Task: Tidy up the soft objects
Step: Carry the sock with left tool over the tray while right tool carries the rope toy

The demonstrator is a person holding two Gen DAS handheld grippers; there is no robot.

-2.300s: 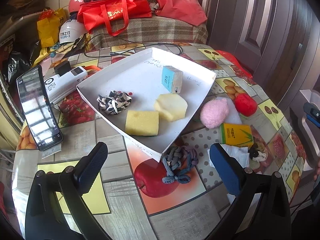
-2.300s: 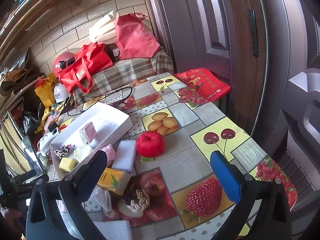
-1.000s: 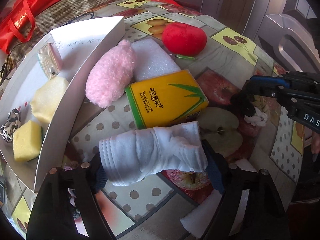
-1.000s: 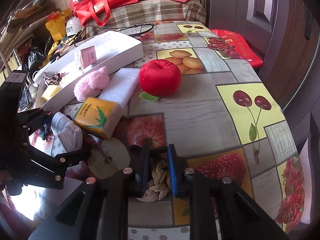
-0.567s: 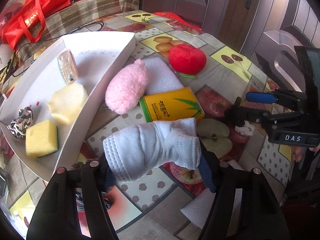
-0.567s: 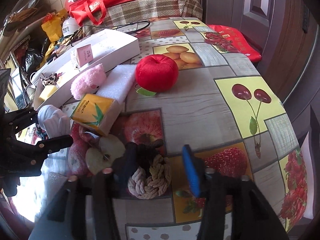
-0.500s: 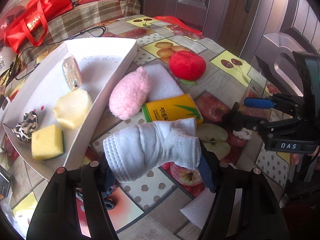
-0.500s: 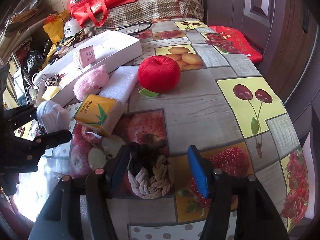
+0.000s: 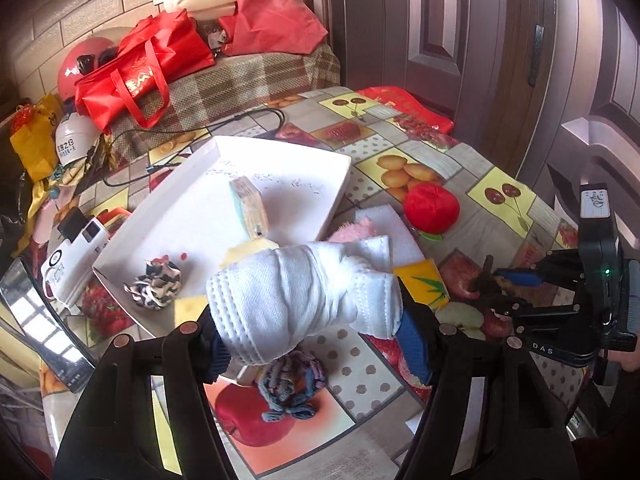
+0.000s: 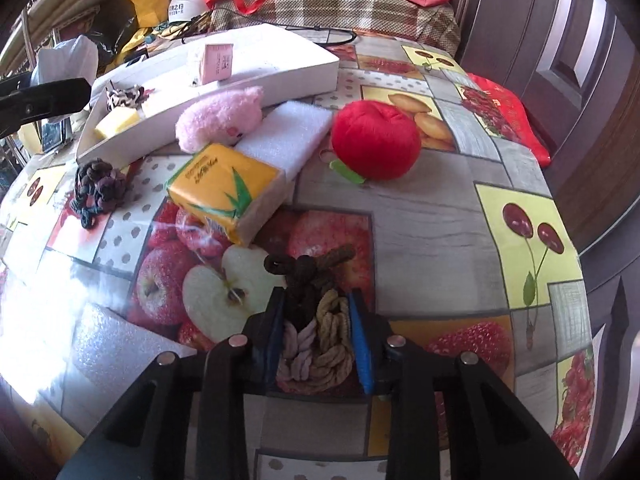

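One big tabletop (image 10: 420, 216) with fruit pictures holds all the things. One white tray (image 9: 192, 216) sits in the middle of the left wrist view. Four things lie in it: one small box standing up (image 9: 248, 204), one black and white knot (image 9: 154, 286), and two yellow sponges (image 10: 114, 120), partly hidden behind the white sock.

Beside the tray, in the right wrist view, there is one white foam block (image 10: 292, 136), one red stuffed apple (image 10: 376, 142), one yellow tissue pack (image 10: 228, 190) and one fluffy pink toy (image 10: 220, 118). The pink toy leans on the tray wall and on the foam block. One dark knotted rope (image 10: 98, 190) lies at the left, near the tray's corner.

The left gripper (image 9: 312, 344) has its fingers shut on one rolled white sock (image 9: 300, 296). The sock is soft and ribbed, lifted above the tabletop in the middle of the view, and it hides most of the fingers.

The right gripper (image 10: 318, 336) has its fingers squeezed narrow on one brown and tan rope knot (image 10: 316, 320), low in the middle of the view. The knot's bottom part is cut off by the gripper.
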